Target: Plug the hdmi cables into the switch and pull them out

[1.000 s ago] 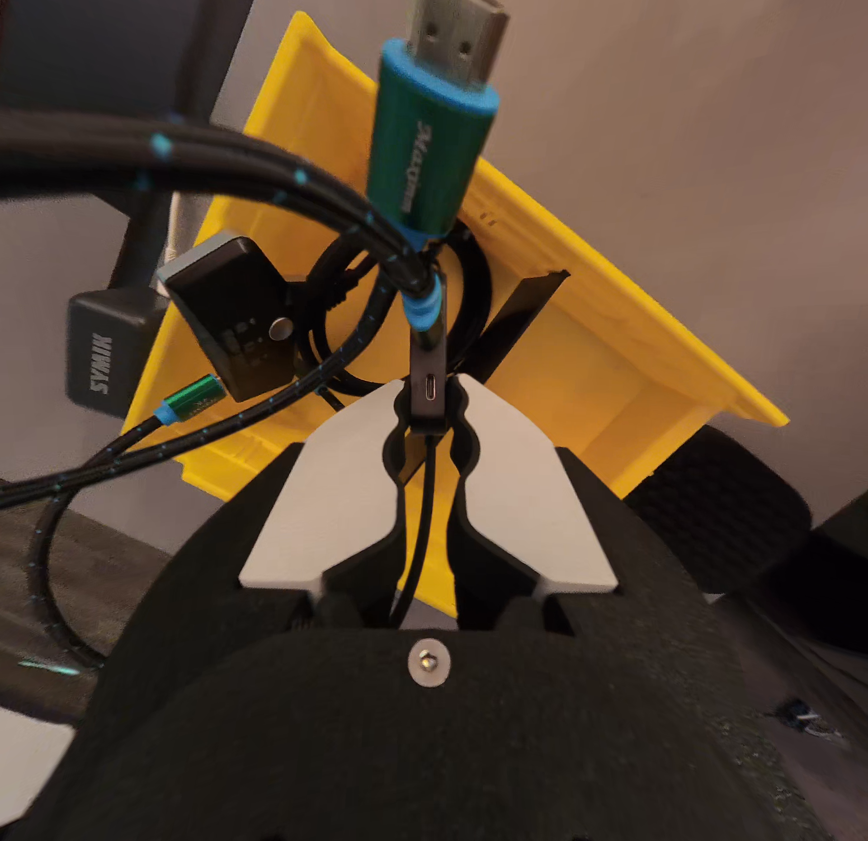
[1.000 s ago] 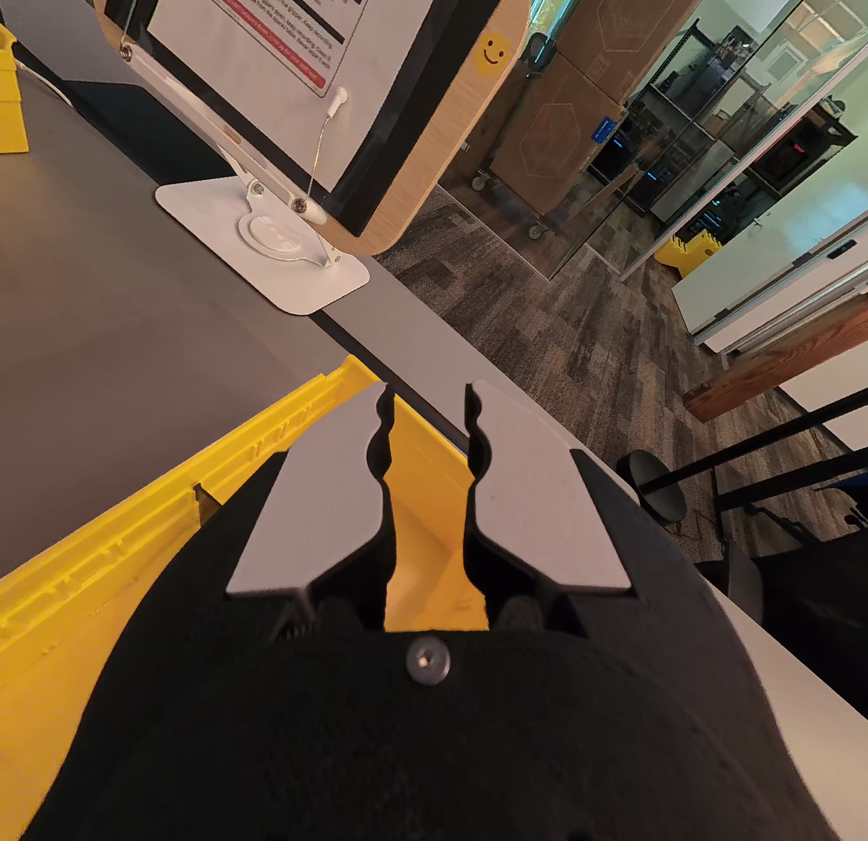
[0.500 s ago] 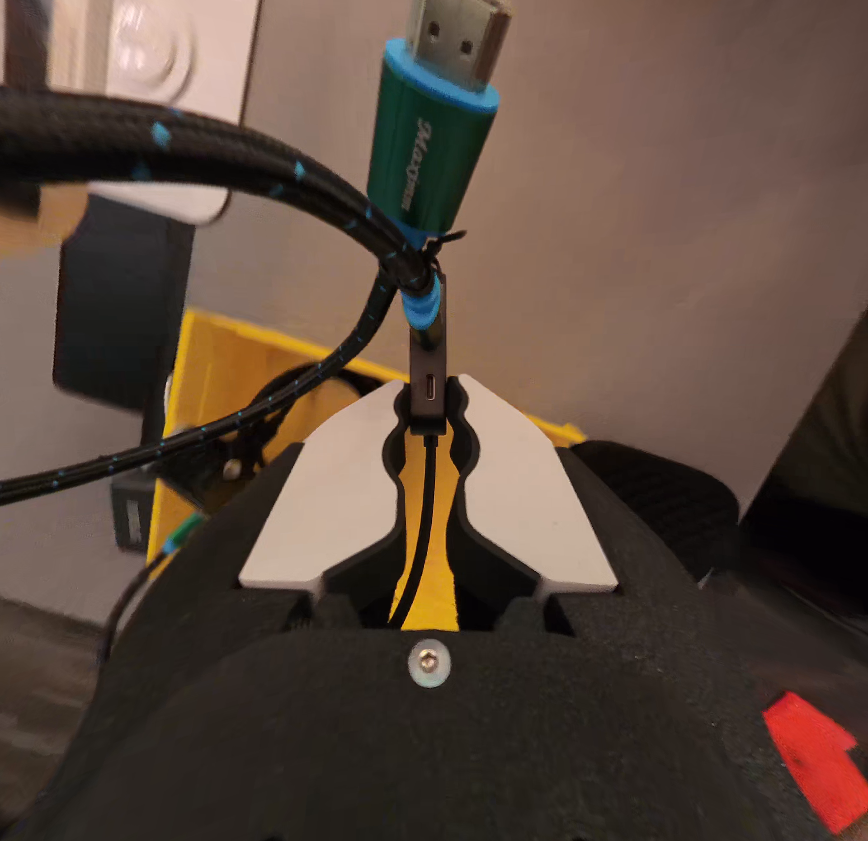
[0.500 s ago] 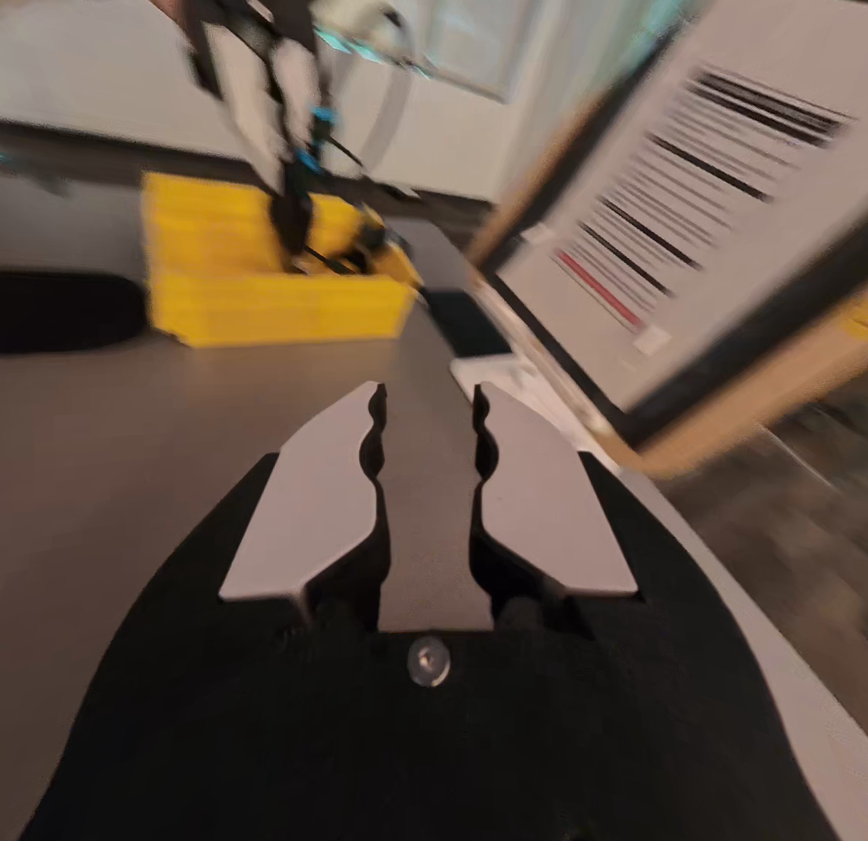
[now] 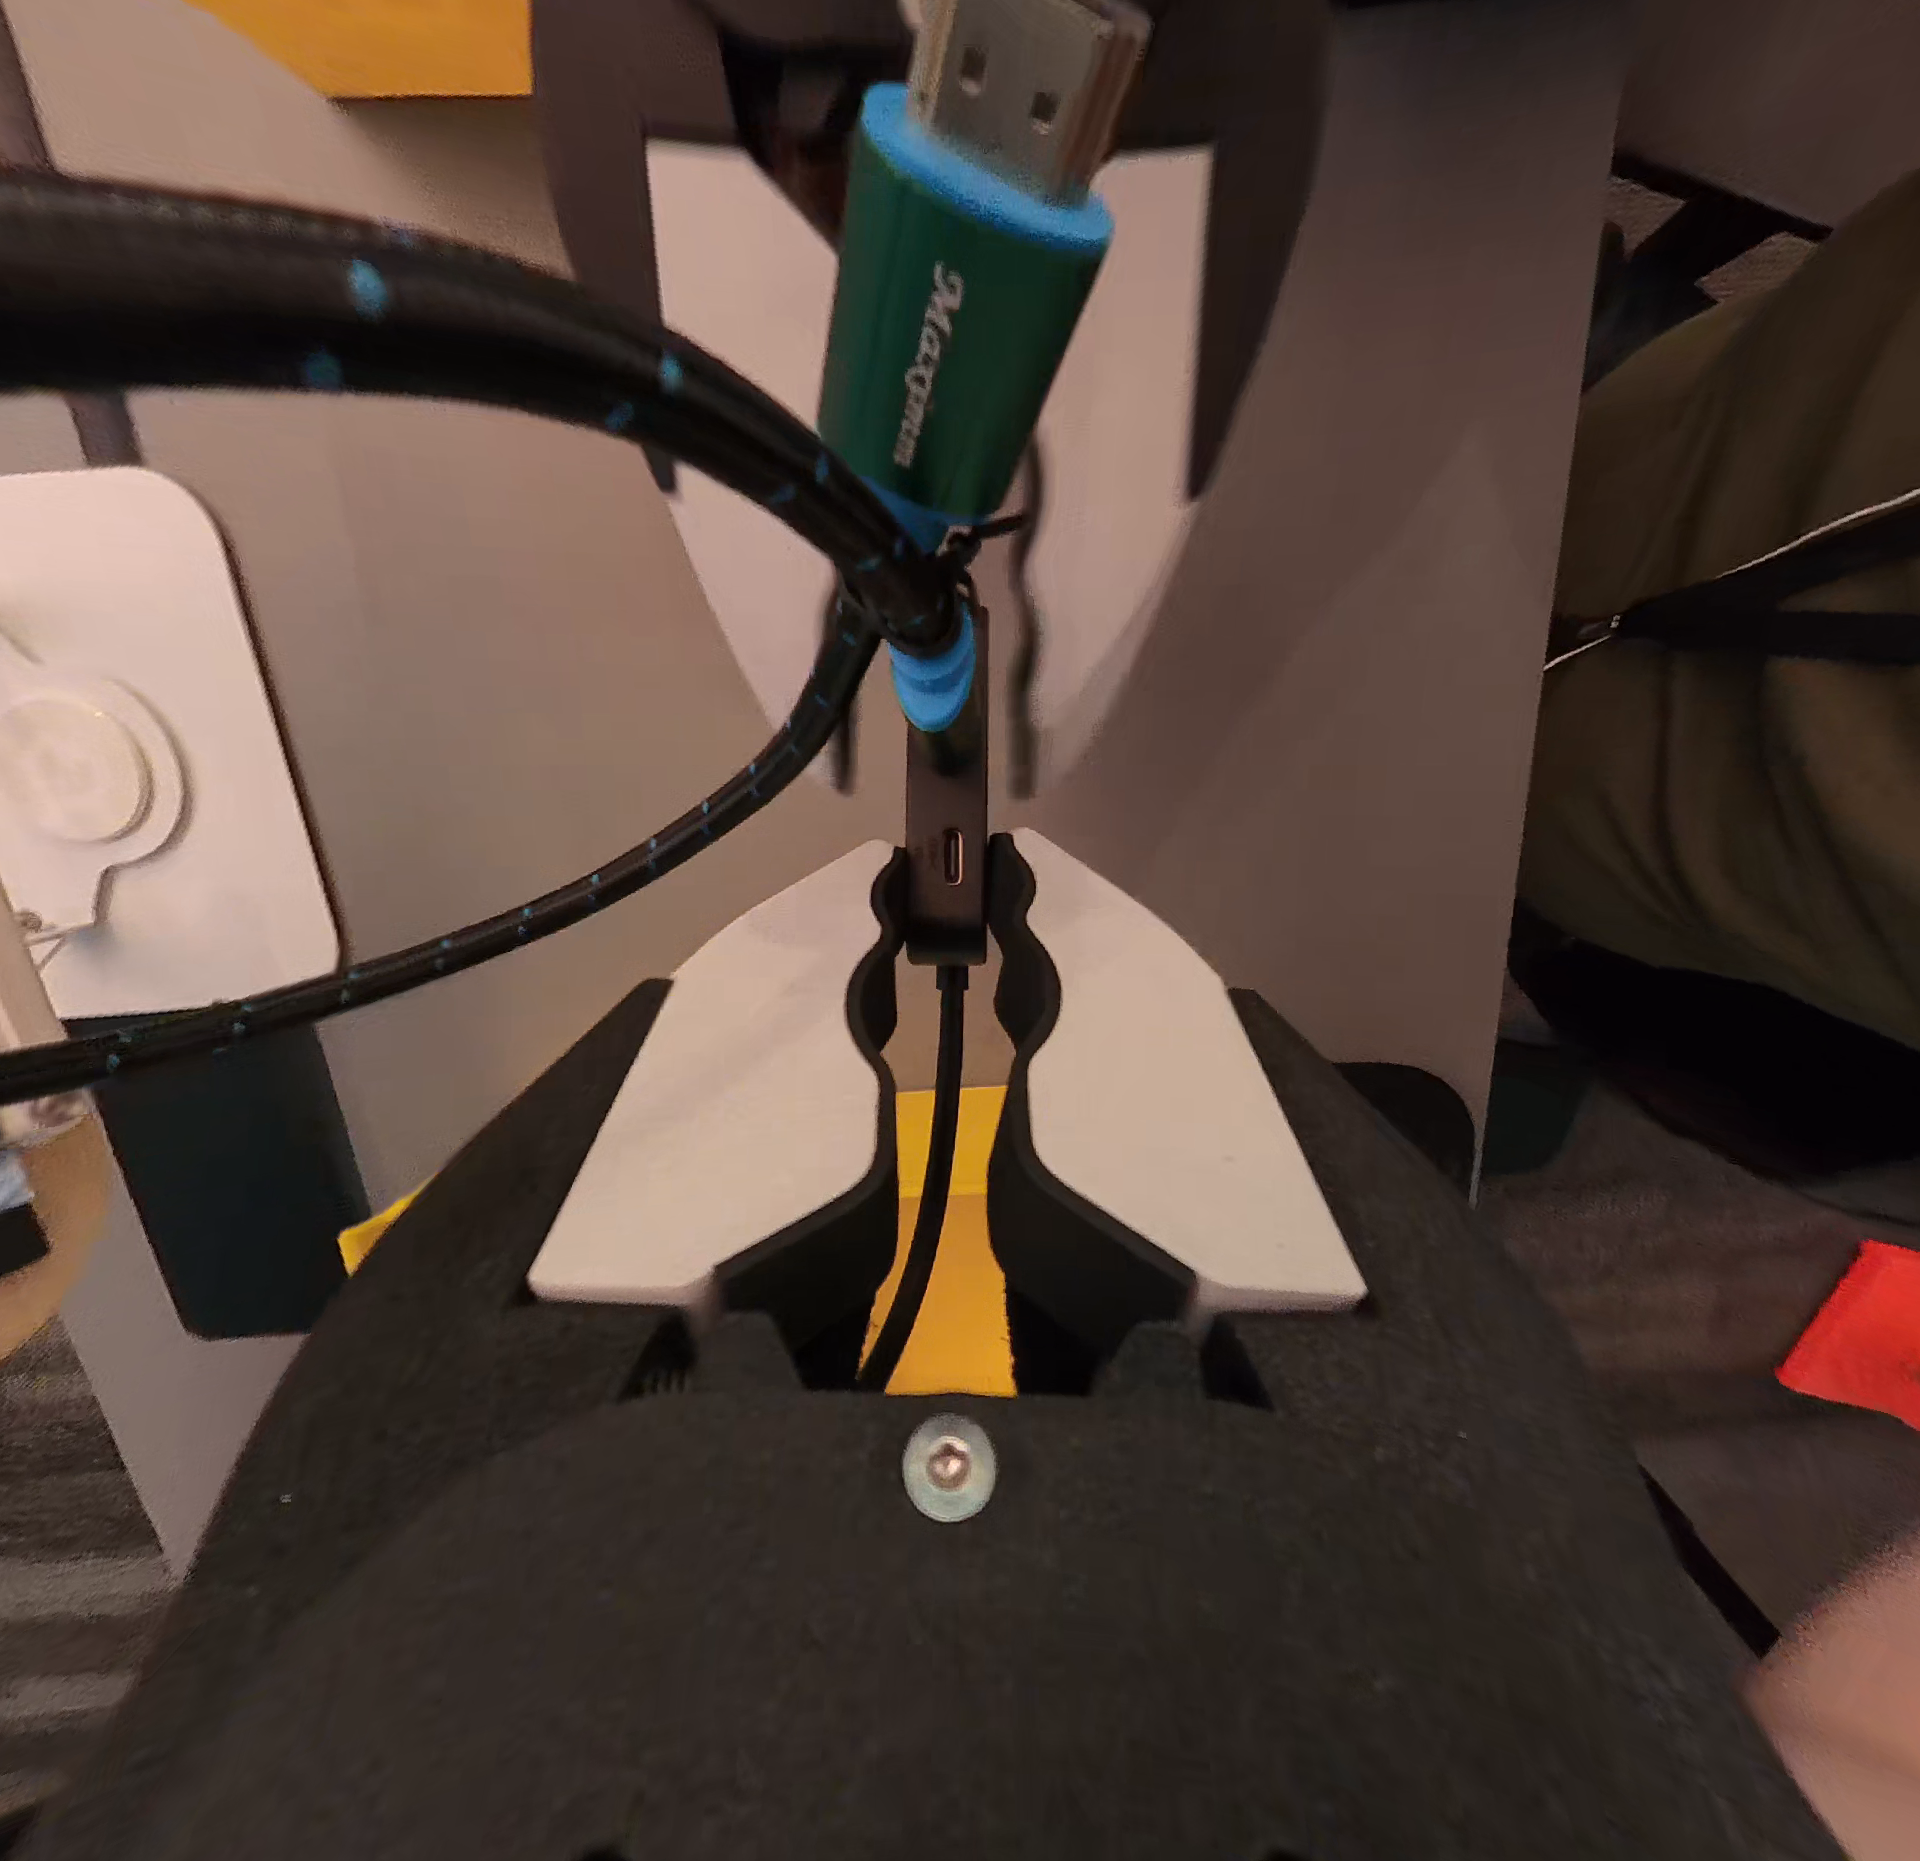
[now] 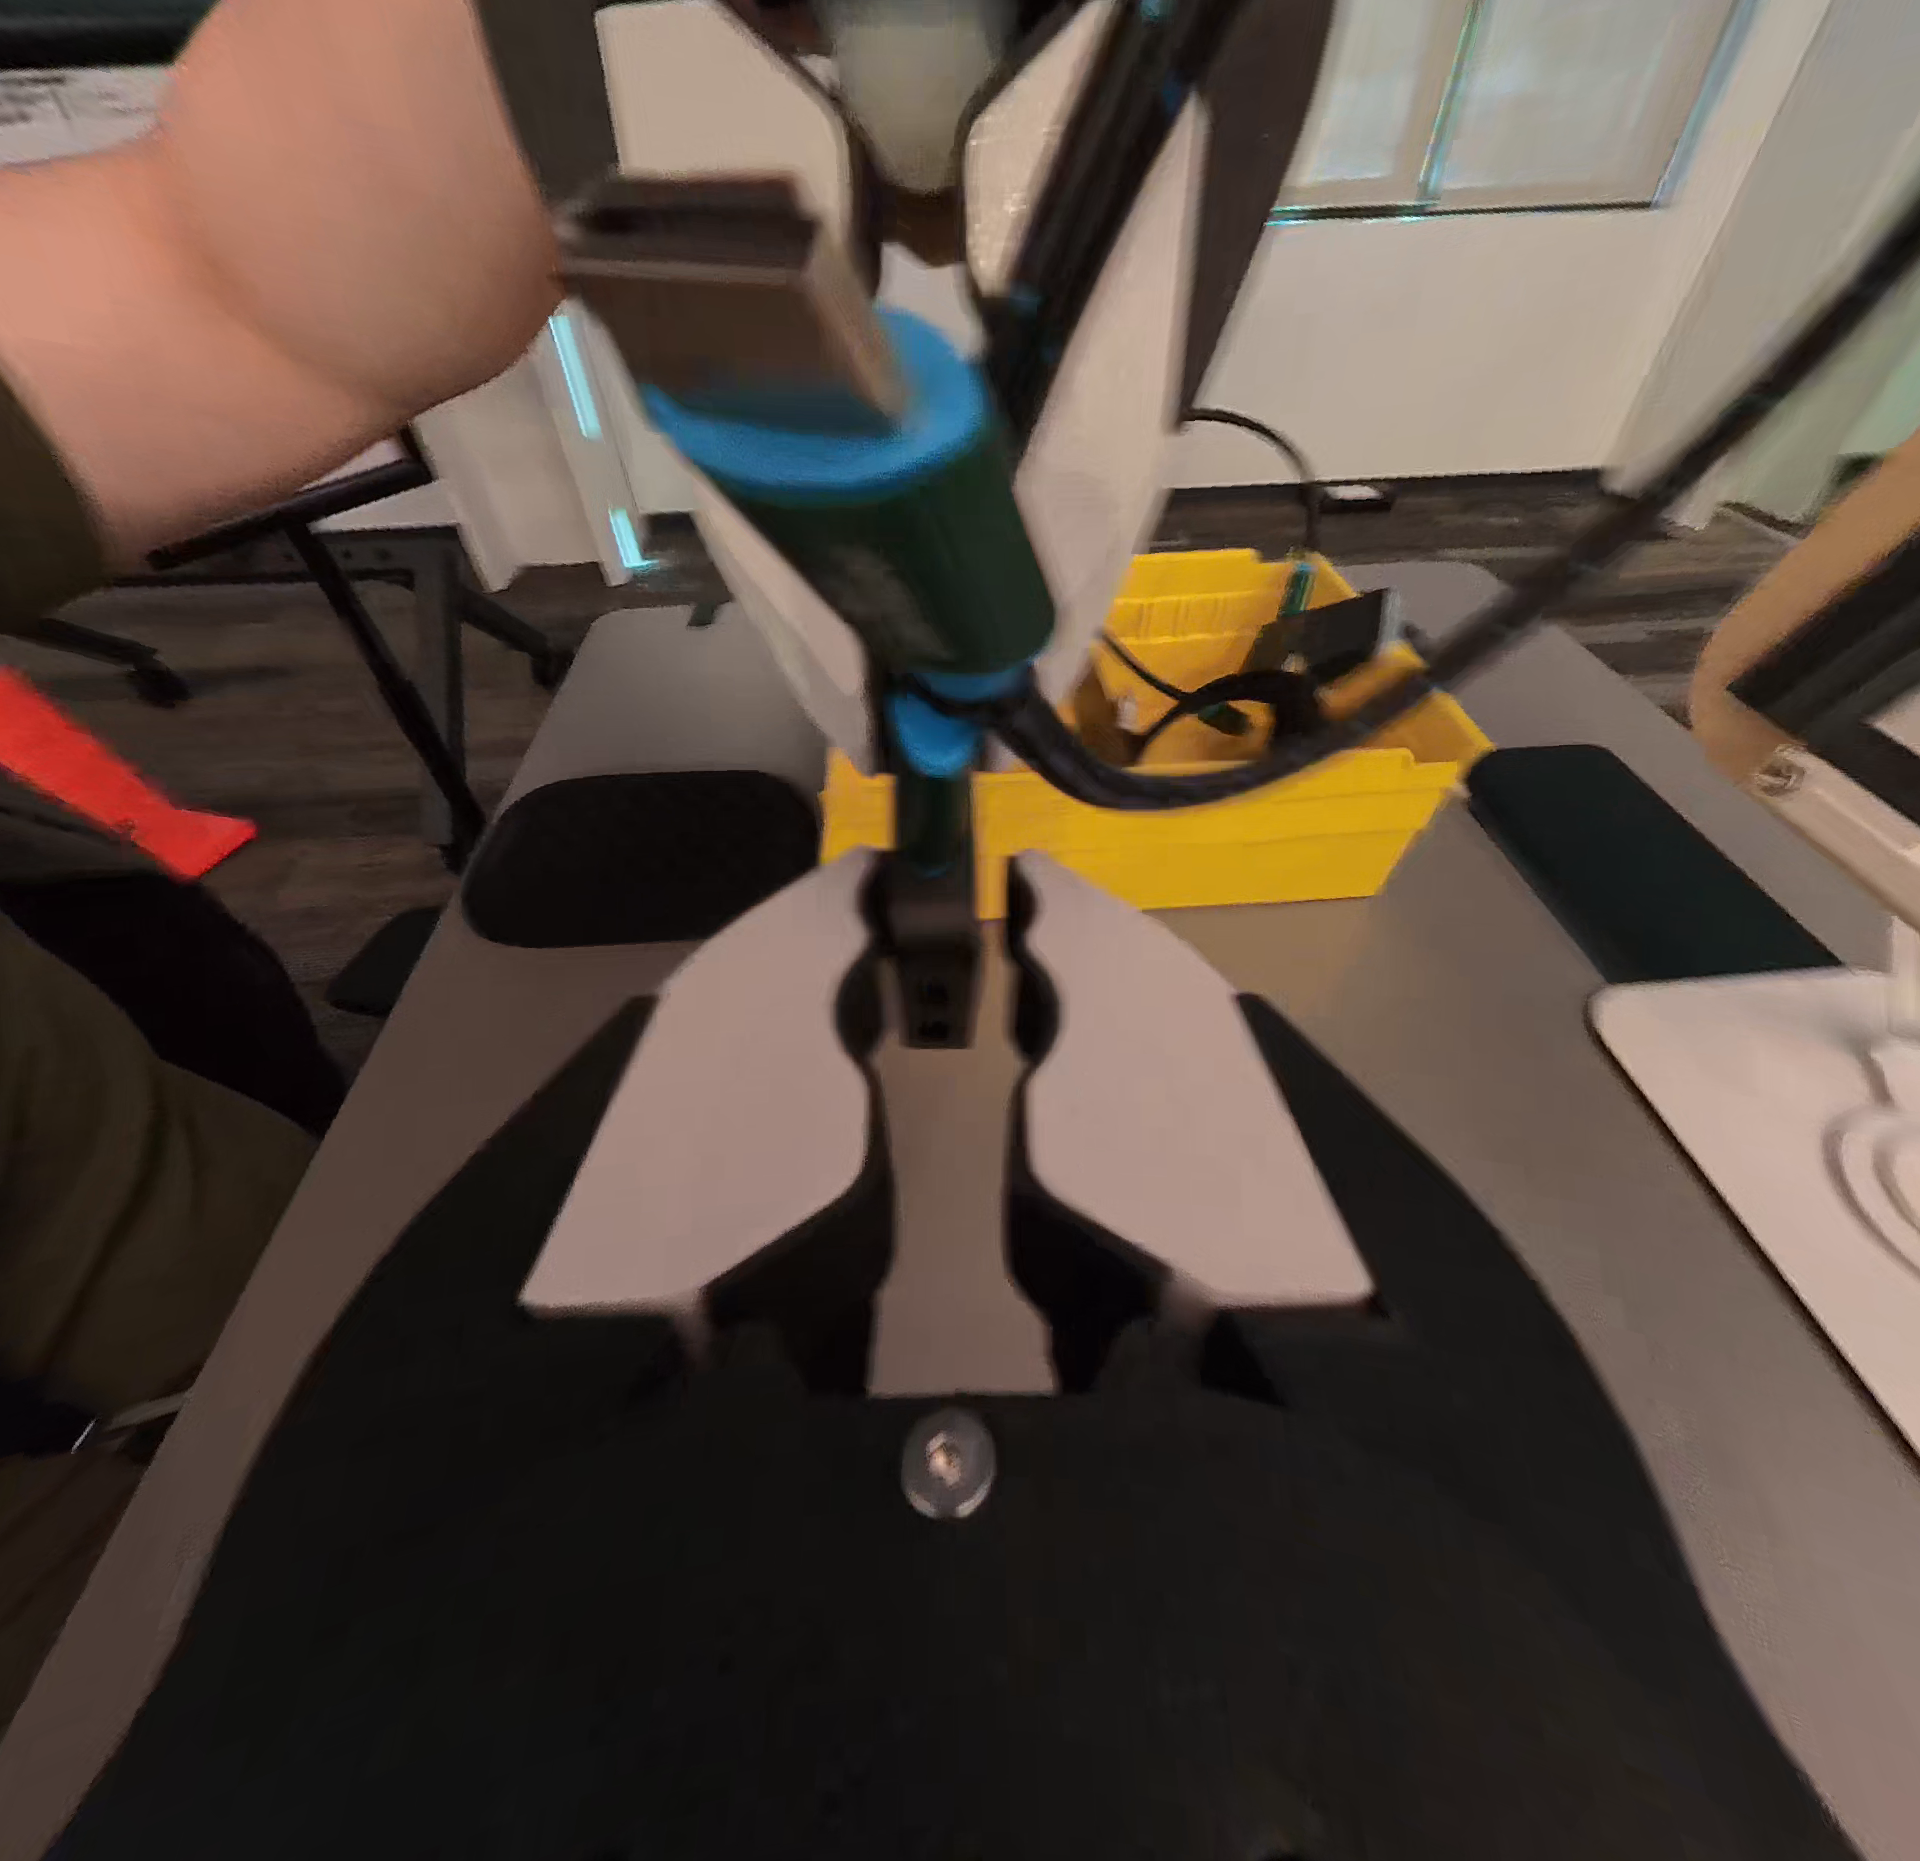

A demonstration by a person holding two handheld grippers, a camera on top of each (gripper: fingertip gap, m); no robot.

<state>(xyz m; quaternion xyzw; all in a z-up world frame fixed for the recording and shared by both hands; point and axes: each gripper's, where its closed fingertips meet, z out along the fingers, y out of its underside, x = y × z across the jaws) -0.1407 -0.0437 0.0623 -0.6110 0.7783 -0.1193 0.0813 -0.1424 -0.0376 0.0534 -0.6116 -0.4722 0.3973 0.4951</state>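
My left gripper (image 5: 945, 861) is shut on the near end of a thin black switch (image 5: 943, 824), seen edge-on, with a thin black cable trailing back between the jaws. A green HDMI plug (image 5: 956, 336) with blue collars stands above it, metal end free, tied to a bundle of braided black cables (image 5: 468, 357). My right gripper (image 6: 940, 876) faces the left one. Its jaws are open, with a small gap on each side of the switch's other end (image 6: 930, 980). The plug (image 6: 914, 554) rises above. The right gripper's grey fingers (image 5: 1195, 616) show behind the switch.
A yellow bin (image 6: 1195, 845) stands on the grey table (image 6: 1351, 1032) with more cables and a second black box (image 6: 1330, 622). Black pads (image 6: 634, 855) flank it. A white stand base (image 6: 1745, 1084) is at the right. A person's hand (image 6: 260, 253) holds the left gripper. Both grippers' tips are close together, under 4 cm apart.
The right gripper has swung round from the bin and table edge to face the left gripper and now straddles the switch. The left gripper has kept its hold and lifted away from the bin.
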